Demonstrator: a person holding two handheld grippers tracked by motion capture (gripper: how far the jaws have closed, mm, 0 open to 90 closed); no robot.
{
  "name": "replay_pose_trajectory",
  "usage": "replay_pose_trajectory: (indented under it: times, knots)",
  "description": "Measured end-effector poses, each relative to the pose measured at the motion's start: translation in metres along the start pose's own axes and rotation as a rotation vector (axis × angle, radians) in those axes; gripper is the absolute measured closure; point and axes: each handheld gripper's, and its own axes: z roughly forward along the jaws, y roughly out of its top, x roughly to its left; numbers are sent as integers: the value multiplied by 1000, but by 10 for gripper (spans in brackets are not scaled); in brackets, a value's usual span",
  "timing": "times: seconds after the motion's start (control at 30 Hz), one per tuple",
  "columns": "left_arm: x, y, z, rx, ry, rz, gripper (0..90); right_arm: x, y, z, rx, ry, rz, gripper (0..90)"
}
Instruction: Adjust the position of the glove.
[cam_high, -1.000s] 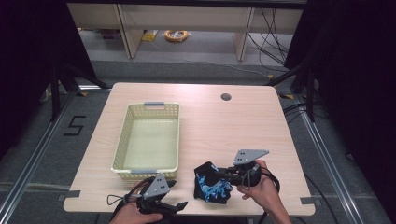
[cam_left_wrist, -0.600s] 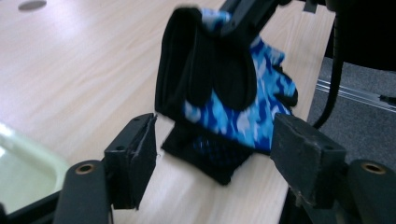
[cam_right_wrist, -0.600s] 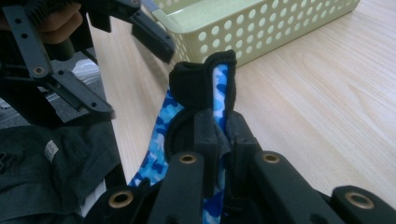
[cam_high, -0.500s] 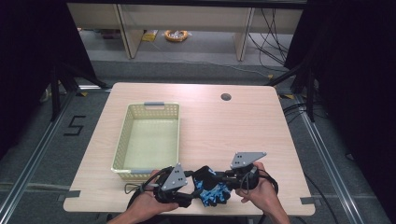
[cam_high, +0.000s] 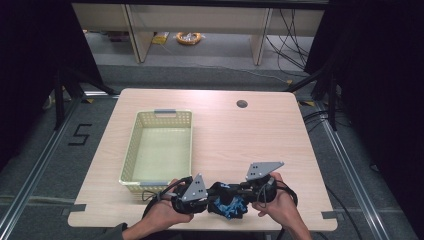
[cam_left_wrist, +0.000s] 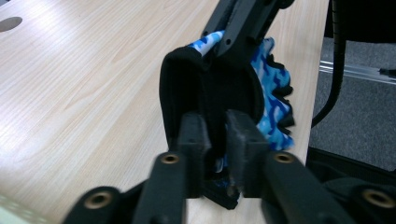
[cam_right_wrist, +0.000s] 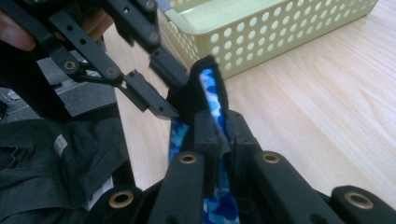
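Both grippers hold one glove (cam_high: 227, 205), a black and blue camouflage piece, at the near edge of the desk (cam_high: 250, 135), just right of the yellow basket (cam_high: 160, 145). Left gripper (cam_left_wrist: 215, 140) has just been closing, and its fingers are now clamped on the glove's black cuff. Right gripper (cam_right_wrist: 218, 135) has its fingers pressed together on the glove's other edge, the fabric raised between the two.
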Motion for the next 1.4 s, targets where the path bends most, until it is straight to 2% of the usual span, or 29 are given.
replay_pose_trajectory:
  times: [0.03, 0.07, 0.13, 0.17, 0.2, 0.23, 0.27, 0.3, 0.33, 0.43, 0.47, 0.63, 0.67, 0.7, 0.77, 0.83, 0.9, 0.93, 1.03, 1.07, 1.13, 1.17, 1.2, 1.23, 1.27, 1.3, 1.33, 1.37, 1.4]
  knots:
    - [0, 0, 0, 0, -14, -27, 822, 1, 1, 0, 7, 5, 16, 859]
    - [0, 0, 0, 0, -14, -27, 832, 1, 1, 0, 7, 5, 16, 859]
    - [2, -1, 3, -6, -41, -66, 843, -4, 7, 2, 29, 2, -18, 859]
    - [2, -1, 3, -6, -41, -66, 844, -4, 9, 3, 45, 5, -10, 859]
    - [2, -3, 5, -6, -81, -150, 844, -6, 10, 5, 50, 15, -12, 858]
    - [2, -3, 5, -6, -81, -150, 845, -6, 10, 5, 50, 15, -12, 858]
    - [2, -6, 8, -6, -112, -204, 846, -7, 11, 7, 76, 28, -18, 857]
    - [2, -6, 8, -6, -112, -204, 845, -7, 11, 7, 76, 28, -18, 857]
    - [4, -9, 11, 1, -141, -208, 845, -6, 10, 8, 99, 41, -4, 855]
    - [4, -12, 14, 11, -141, -224, 842, -8, 7, 9, 95, 42, -8, 852]
    - [5, -15, 16, 22, -140, -242, 841, -11, 2, 12, 97, 52, 6, 847]
    - [7, -23, 24, 50, -133, -254, 824, -18, -4, 24, 116, 39, 31, 829]
    - [7, -26, 27, 58, -129, -281, 816, -20, -6, 30, 134, 39, 36, 828]
    - [8, -28, 28, 68, -123, -271, 814, -22, -7, 32, 132, 30, 28, 823]
    - [8, -30, 30, 67, -126, -290, 810, -23, -7, 35, 145, 32, 19, 811]
    - [9, -33, 32, 79, -122, -300, 804, -26, -9, 42, 173, 2, 36, 779]
    - [11, -35, 34, 82, -121, -301, 803, -26, -10, 44, 172, -8, 51, 763]
    - [10, -37, 36, 87, -109, -329, 799, -27, -11, 45, 179, -19, 69, 704]
    - [13, -39, 37, 87, -116, -325, 799, -29, -12, 44, 165, -38, 91, 675]
    - [12, -39, 38, 88, -112, -337, 799, -30, -12, 38, 147, -71, 121, 610]
    - [12, -39, 38, 87, -112, -338, 795, -30, -12, 32, 126, -72, 137, 611]
    - [11, -39, 38, 81, -109, -354, 794, -28, -11, 28, 118, -94, 144, 614]
    - [11, -39, 37, 88, -104, -345, 792, -24, -11, 23, 123, -110, 171, 614]
    - [11, -38, 37, 85, -105, -347, 788, -24, -11, 20, 123, -126, 157, 608]
    - [11, -38, 37, 83, -110, -339, 785, -19, -12, 16, 103, -167, 171, 605]
    - [11, -38, 37, 83, -110, -339, 779, -19, -12, 16, 103, -167, 171, 605]
    - [10, -38, 37, 80, -109, -337, 772, -14, -15, 8, 102, -199, 182, 606]
    - [10, -39, 37, 79, -109, -339, 765, -11, -16, 3, 131, -213, 188, 607]
    - [10, -39, 37, 81, -109, -336, 757, -8, -20, 1, 117, -230, 184, 608]
